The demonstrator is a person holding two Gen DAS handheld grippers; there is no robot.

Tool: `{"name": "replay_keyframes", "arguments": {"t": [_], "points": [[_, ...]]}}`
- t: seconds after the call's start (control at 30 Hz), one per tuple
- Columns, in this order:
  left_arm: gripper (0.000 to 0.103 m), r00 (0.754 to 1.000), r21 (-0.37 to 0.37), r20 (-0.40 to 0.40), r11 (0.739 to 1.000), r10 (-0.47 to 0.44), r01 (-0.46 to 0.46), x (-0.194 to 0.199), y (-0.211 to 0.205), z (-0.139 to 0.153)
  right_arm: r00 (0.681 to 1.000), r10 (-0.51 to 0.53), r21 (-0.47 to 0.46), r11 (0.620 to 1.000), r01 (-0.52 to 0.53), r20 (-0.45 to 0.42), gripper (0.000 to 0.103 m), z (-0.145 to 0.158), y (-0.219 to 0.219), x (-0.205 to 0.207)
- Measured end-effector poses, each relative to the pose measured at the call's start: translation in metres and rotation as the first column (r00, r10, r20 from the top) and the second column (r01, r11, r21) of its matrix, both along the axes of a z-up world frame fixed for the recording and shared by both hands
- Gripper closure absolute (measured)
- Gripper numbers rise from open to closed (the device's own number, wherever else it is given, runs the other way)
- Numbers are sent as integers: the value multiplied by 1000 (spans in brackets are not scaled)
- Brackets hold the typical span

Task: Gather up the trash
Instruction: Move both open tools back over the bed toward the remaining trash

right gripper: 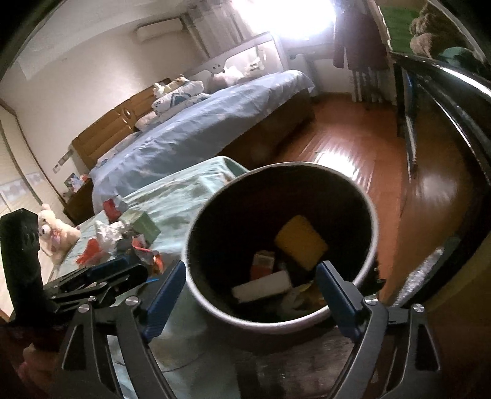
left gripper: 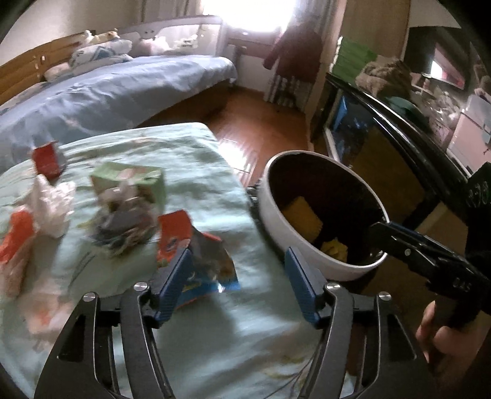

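Glossy wooden floor (right gripper: 353,144); matt, wrinkled cloth sheet (left gripper: 196,172); smooth white bin (left gripper: 294,233) at its three o'clock; crumpled paper and cardboard trash (left gripper: 122,208).

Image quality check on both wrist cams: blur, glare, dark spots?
Left wrist view: the scattered wrappers and crumpled white tissue on the pale green cloth are motion-smeared; the window is blown out. Right wrist view: the same window clips to white, with glare on the wooden floor; the inside of the round white bin is very dark; fisheye bending in both.

I see a bed (right gripper: 196,135) with a blue cover beyond. A plush toy (right gripper: 58,233) sits left; a dark coat (left gripper: 294,52) hangs by the bright window (left gripper: 248,12).
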State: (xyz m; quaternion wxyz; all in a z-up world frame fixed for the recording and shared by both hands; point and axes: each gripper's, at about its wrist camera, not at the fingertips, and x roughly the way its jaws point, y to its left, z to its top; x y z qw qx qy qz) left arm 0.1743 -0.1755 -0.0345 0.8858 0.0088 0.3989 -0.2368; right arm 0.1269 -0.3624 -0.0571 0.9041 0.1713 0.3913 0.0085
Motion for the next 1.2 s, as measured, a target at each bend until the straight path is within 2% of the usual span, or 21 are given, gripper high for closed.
{"name": "replay_keyframes", "arguments": {"t": [0.3, 0.77, 1.2], "points": [[37, 997, -1, 15, 997, 78, -78, -9, 46, -1, 997, 83, 9, 997, -83, 5, 14, 0, 46, 5], [37, 979, -5, -17, 980, 201, -201, -16, 113, -16, 982, 191, 19, 981, -191, -8, 14, -7, 104, 10], [37, 943, 31, -38, 944, 330, -329, -13, 171, -30, 961, 273, 4, 962, -273, -43, 14, -26, 153, 25]]}}
